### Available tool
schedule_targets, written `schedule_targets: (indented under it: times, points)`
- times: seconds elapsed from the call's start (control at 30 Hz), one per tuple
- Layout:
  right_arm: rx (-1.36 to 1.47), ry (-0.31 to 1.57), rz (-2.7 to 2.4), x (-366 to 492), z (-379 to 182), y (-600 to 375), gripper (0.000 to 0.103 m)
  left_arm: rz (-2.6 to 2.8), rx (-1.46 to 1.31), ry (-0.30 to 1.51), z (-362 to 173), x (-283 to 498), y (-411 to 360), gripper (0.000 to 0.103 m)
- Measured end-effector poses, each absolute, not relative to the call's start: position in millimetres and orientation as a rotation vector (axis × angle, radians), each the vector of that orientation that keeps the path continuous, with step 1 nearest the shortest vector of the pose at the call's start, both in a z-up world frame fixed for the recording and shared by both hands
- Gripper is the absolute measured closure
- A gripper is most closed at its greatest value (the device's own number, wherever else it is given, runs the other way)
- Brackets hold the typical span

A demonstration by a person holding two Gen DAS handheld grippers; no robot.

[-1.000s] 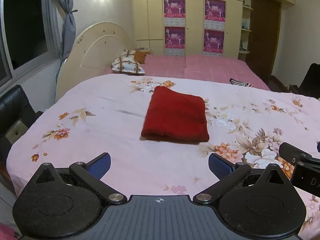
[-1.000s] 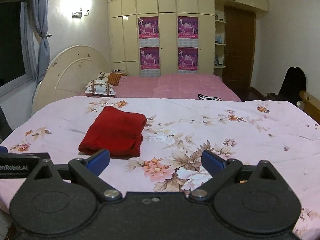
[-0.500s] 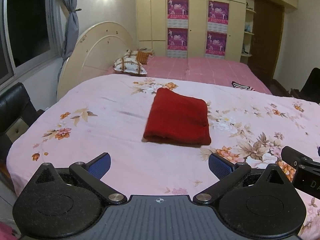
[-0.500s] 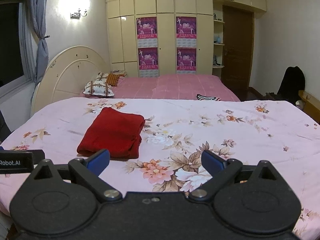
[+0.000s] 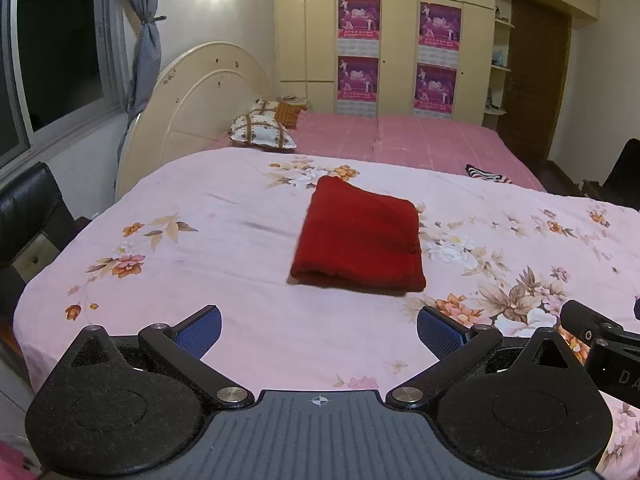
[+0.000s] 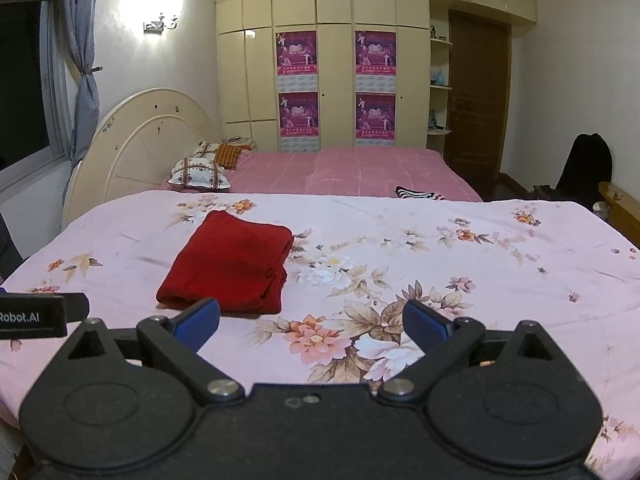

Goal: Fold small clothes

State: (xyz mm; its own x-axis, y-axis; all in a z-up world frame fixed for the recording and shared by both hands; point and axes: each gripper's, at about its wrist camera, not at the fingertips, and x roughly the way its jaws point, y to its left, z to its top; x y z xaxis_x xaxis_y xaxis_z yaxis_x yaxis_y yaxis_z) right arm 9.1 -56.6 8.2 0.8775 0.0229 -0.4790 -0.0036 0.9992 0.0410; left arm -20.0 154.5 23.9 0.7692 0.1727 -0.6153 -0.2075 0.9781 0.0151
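Red garment [image 5: 358, 238] lies folded into a neat rectangle on the floral bedsheet [image 5: 224, 240], at 12 o'clock from the left gripper [image 5: 319, 326]. Right gripper [image 6: 311, 320] sees it at 11 o'clock. Both 2 tongs spread apart, empty, well short. Folding looks finished; nothing else visibly awaits.

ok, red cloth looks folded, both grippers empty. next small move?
Probably pull both back and stop. The red cloth lies as a neat folded rectangle on the floral bedspread, and the left hand-held gripper and right hand-held gripper are open, clear of it.
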Motion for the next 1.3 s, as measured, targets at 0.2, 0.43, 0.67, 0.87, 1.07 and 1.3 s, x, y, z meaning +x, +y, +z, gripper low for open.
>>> schedule_targets:
  times: [0.2, 0.43, 0.67, 0.87, 1.07, 1.3]
  points:
    - [0.042, 0.499, 0.012, 9, 8, -56, 0.005, 0.213, -0.049, 0.663, 23, -20, 156, 0.0]
    - [0.041, 0.496, 0.011, 9, 9, -55, 0.005, 0.218, -0.051, 0.665, 22, -18, 159, 0.0]
    - [0.041, 0.499, 0.014, 10, 10, -55, 0.005, 0.219, -0.049, 0.666, 21, -17, 158, 0.0]
    - [0.042, 0.505, 0.015, 11, 9, -56, 0.005, 0.221, -0.05, 0.668, 19, -15, 158, 0.0]
    - [0.041, 0.507, 0.015, 13, 9, -57, 0.005, 0.221, -0.05, 0.674, 17, -10, 159, 0.0]
    - [0.038, 0.514, 0.02, 18, 7, -56, 0.005, 0.222, -0.05, 0.681, 14, -2, 160, 0.0]
